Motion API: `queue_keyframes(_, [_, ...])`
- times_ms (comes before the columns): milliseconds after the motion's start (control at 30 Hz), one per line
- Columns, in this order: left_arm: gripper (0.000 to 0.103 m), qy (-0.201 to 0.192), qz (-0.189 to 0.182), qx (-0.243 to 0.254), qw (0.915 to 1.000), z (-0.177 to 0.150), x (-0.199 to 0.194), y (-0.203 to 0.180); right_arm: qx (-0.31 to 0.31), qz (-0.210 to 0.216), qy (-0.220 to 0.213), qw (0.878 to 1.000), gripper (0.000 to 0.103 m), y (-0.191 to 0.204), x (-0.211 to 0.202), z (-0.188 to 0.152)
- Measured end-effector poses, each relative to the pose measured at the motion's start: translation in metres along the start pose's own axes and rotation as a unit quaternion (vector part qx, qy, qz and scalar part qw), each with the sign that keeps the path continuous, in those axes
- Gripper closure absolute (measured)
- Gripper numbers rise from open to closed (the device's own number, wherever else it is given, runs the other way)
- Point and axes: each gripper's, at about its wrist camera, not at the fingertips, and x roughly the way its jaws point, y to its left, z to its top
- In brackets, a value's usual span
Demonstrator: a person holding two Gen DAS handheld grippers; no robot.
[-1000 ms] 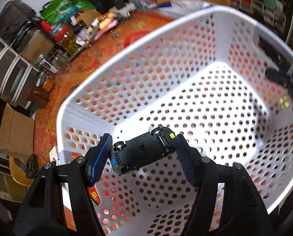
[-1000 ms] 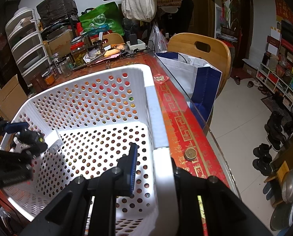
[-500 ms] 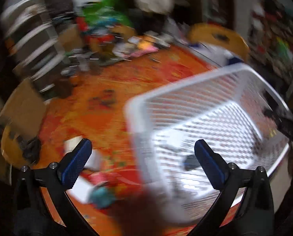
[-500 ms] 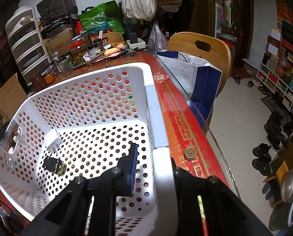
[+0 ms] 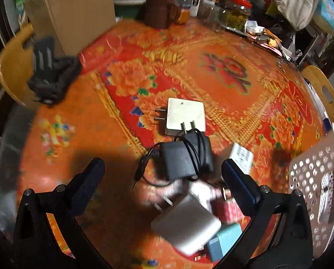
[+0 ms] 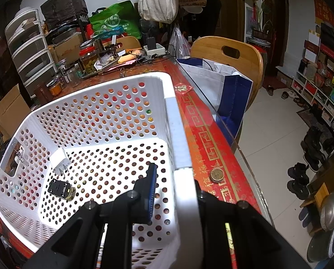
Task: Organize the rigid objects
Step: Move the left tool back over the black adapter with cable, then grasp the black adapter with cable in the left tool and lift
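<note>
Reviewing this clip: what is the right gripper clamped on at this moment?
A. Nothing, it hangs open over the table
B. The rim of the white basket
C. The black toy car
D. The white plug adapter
B. The right gripper is shut on the side rim of the white basket, one finger inside and one outside, while the black toy car lies loose on the basket floor.
</note>
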Motion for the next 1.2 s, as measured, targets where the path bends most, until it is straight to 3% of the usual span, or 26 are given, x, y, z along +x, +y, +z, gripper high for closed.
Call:
queue_keyframes(467, [0.000,0.027,-0.016,-0.045,0.9985,0.005,0.053,-0.005,-0.003,-0.010,0.003,1.000,0.086,0.000,0.000,0.000])
queue_keyframes(700, [0.001,0.009,0.001,-0.043,0.9990,0.005,0.054,-0.011,-0.003,-0.010,0.003,1.000,0.086,0.000,0.000,0.000])
queue_keyframes(733, [0.003,0.005,0.004,-0.045,0.9990,0.005,0.053,-0.011,-0.003,-0.009,0.003,1.000,0.086,0.000,0.000,0.000])
queue_keyframes(800, [0.026,-0.006,-0.011,-0.050,0.9987,0.004,0.046,-0.010,-0.003,-0.009,0.003,1.000,0.086,0.000,0.000,0.000])
queue_keyframes(867, [0.027,-0.009,0.007,-0.039,0.9992,0.003,0.040,-0.014,-0.003,-0.009,0.003,1.000,0.086,0.000,0.000,0.000])
queue_keyframes(1000, [0.028,-0.023,0.005,-0.014,0.9996,0.000,0.029,-0.021,-0.003,-0.009,0.003,1.000,0.086,0.000,0.000,0.001])
queue_keyframes(1200, [0.028,-0.093,0.022,-0.009,0.9954,-0.003,-0.019,-0.023,-0.004,-0.008,0.003,1.000,0.086,0.000,0.000,0.001])
